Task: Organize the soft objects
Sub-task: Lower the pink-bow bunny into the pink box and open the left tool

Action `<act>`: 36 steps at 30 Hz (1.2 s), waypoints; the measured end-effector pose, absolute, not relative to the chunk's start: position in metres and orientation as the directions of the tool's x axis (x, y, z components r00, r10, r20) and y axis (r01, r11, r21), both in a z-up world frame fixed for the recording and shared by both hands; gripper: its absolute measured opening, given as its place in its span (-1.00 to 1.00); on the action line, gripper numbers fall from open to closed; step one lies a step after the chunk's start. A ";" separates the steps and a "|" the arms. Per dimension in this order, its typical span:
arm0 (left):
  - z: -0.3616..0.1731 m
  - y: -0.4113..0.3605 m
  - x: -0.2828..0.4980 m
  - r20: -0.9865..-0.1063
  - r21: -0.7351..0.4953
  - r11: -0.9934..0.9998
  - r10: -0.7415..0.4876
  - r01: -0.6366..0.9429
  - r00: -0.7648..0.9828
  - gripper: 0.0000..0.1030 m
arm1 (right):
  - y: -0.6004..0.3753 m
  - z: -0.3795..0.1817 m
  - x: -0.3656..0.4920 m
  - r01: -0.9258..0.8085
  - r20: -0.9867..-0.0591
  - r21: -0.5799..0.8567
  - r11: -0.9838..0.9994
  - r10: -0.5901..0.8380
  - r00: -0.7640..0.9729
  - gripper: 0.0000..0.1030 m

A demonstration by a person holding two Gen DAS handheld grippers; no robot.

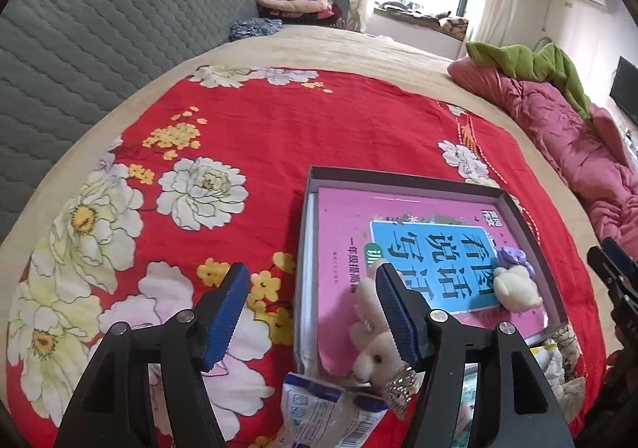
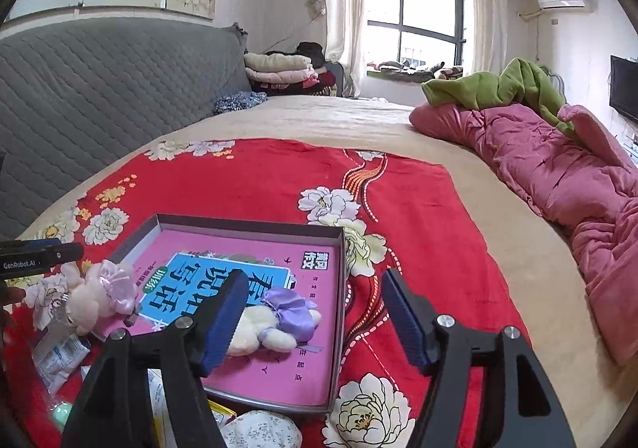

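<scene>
Crowding box [image 2: 341, 288]: cream bear [image 2: 255, 328] inside | pink bear [image 1: 375, 352] seemingly straddling rim

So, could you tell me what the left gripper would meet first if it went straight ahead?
Probably the red flowered cloth: the open left gripper points just left of the box, though depth is unclear.

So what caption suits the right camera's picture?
Open right gripper above a cream plush toy in a shallow box.

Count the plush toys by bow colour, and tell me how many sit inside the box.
Purple bow: 1, plush toy, lying inside the box on the pink book.
Pink bow: 1, plush toy, at the box's edge.
Total: 2 plush toys, 1 fully inside.
</scene>
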State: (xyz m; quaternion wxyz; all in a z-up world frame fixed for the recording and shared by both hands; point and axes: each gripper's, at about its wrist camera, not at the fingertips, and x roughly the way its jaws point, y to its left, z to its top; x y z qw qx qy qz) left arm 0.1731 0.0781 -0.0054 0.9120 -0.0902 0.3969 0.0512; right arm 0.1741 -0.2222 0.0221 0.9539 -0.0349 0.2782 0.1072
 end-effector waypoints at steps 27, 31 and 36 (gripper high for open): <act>-0.026 0.060 0.168 -0.764 -0.065 0.990 0.030 -0.124 0.644 0.33 | -0.224 0.022 0.167 -0.225 -0.523 0.009 0.974 0.197 0.829 0.34; -0.013 0.062 0.165 -0.739 -0.100 0.989 -0.001 -0.109 0.673 0.33 | -0.223 0.021 0.168 -0.231 -0.523 0.014 0.973 0.204 0.828 0.34; -0.005 0.042 0.139 -0.742 -0.101 0.995 -0.063 -0.019 0.667 0.33 | -0.222 0.024 0.166 -0.237 -0.515 0.015 0.971 0.211 0.831 0.34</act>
